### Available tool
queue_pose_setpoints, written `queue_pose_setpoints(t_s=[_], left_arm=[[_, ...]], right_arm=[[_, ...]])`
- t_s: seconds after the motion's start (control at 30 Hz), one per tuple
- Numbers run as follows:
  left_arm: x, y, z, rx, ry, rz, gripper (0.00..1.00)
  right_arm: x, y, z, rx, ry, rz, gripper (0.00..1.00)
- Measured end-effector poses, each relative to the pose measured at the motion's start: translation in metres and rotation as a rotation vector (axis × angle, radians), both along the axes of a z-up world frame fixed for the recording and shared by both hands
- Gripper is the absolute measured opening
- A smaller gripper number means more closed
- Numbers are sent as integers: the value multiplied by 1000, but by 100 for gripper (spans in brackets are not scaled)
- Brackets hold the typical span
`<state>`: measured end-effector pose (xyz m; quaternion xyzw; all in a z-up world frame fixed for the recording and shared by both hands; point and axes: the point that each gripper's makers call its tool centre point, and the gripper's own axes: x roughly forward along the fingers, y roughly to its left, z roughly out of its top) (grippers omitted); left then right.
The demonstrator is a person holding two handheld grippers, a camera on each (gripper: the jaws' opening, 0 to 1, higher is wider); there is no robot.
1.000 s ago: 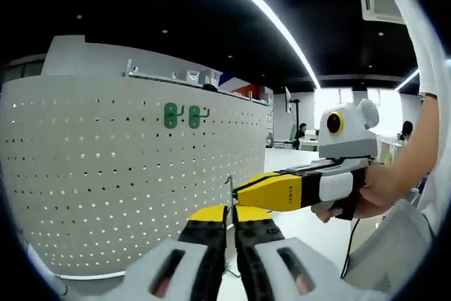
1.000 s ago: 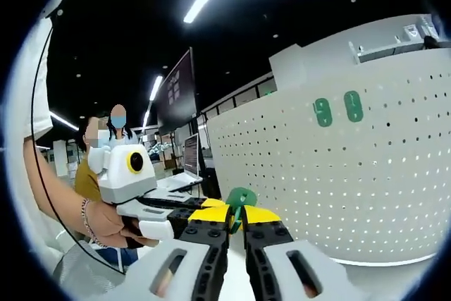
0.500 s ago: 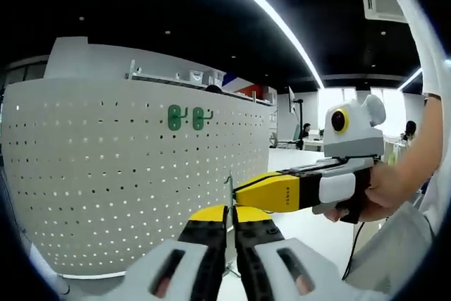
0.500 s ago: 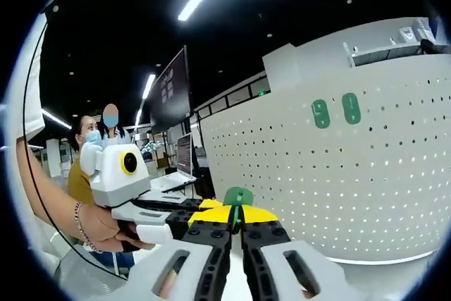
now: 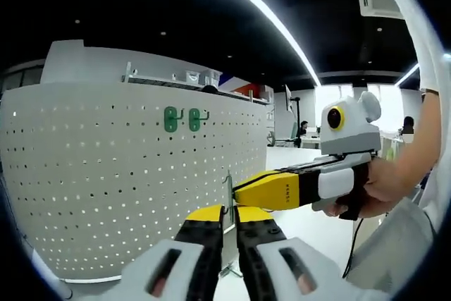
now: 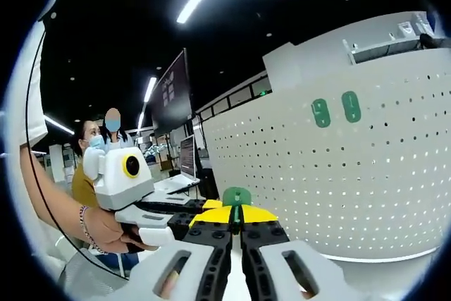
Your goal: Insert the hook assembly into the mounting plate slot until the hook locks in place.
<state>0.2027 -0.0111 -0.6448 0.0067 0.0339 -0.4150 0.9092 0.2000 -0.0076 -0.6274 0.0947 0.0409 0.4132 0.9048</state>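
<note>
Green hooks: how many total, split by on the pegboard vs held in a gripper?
On the pegboard: 2, left one and right one.
Held in the right gripper: 1, the green hook.
Total: 3

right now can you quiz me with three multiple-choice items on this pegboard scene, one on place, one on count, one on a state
1. Where are the mounted green hooks?
A. high on the white pegboard
B. on the floor
C. on a laptop

2. How many green hooks are on the board?
A. none
B. two
C. five

3. How do the right gripper's jaws stand?
A. wide open
B. shut on a green hook
C. shut on a cable

Key: 1 A, they sit near the board's top edge; 2 B, a pair shows side by side; 3 B, the green piece pokes out between the closed yellow tips.
</note>
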Motion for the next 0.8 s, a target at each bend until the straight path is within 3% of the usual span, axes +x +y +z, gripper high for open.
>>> queue_pose_setpoints(t_s=[0.17, 0.33, 0.5, 0.53, 0.63, 0.8], left_arm=[[2, 0, -7, 16, 17, 2, 47], [3, -3, -18, 48, 50, -7, 75], [2, -3, -23, 65, 53, -8, 92], [1, -4, -24, 63, 57, -11, 94], [0, -4, -27, 74, 64, -21, 87], [-1, -2, -32, 78, 73, -18, 88]], right_arm=[[0, -1, 1, 11, 8, 4, 0], [1, -2, 0, 14, 12, 3, 0], [0, -3, -1, 16, 17, 2, 0], [0, -3, -1, 13, 16, 0, 0], [-1, 0, -2, -7, 7, 10, 0], [3, -5, 1, -27, -2, -15, 0]])
